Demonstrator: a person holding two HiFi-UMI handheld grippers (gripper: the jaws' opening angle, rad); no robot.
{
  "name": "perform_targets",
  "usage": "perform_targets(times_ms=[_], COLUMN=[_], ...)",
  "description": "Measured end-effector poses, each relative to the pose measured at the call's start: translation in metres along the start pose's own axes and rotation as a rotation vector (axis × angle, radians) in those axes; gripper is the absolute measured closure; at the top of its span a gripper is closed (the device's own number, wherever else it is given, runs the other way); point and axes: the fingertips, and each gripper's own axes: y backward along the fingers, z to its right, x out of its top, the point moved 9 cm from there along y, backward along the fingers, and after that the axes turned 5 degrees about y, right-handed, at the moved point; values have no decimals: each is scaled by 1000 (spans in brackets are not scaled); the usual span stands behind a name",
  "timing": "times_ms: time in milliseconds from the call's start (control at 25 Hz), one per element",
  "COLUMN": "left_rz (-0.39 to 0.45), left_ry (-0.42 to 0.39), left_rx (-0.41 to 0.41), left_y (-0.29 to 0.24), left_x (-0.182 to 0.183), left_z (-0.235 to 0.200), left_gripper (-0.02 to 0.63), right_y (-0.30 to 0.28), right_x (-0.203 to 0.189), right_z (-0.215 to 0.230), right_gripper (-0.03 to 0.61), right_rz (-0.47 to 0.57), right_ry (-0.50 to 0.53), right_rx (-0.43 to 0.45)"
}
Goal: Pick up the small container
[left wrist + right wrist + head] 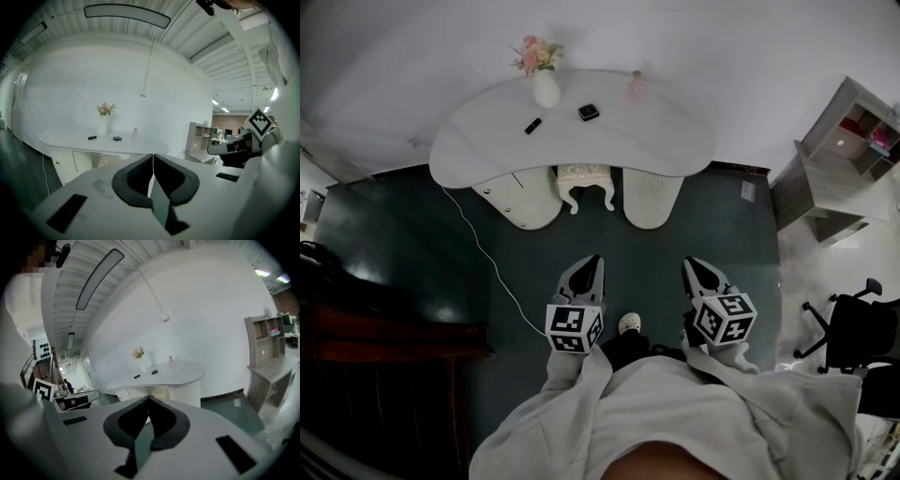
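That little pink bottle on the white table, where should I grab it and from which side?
Probably grip the pink bottle across its wider body, below the narrow neck, coming level from the near edge of the table; it stands upright, with nothing close beside it.

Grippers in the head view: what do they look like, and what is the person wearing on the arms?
The left gripper and right gripper match: pale grey bodies with black padded jaws that taper to a point. Each carries a white cube printed with black square markers: the left cube and the right cube. The person wears loose, light grey sleeves.
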Motion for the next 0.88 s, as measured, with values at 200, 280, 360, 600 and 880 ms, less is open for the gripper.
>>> perform_targets(times_ms=[200, 280, 360, 600, 880], left_rz=[0, 1, -2, -22, -30], left_ry=[-8, -11, -11, 3, 30], left_rx=[-23, -34, -47, -75, -67], left_y=[-24, -33, -39, -46, -49], left_x=[9, 12, 13, 9, 5], left_z=[-25, -32, -37, -43, -47], left_gripper=[597, 597, 597, 597, 597], right_y=[-26, -33, -39, -40, -45], right_x=[7, 8, 7, 7, 14], right_z=[2, 2, 2, 4, 9], right_gripper=[529, 529, 529, 529, 529], right_rz=[15, 20, 24, 19, 1], right_ry=[-16, -24, -35, -56, -47], right_rx=[-27, -41, -60, -109, -122])
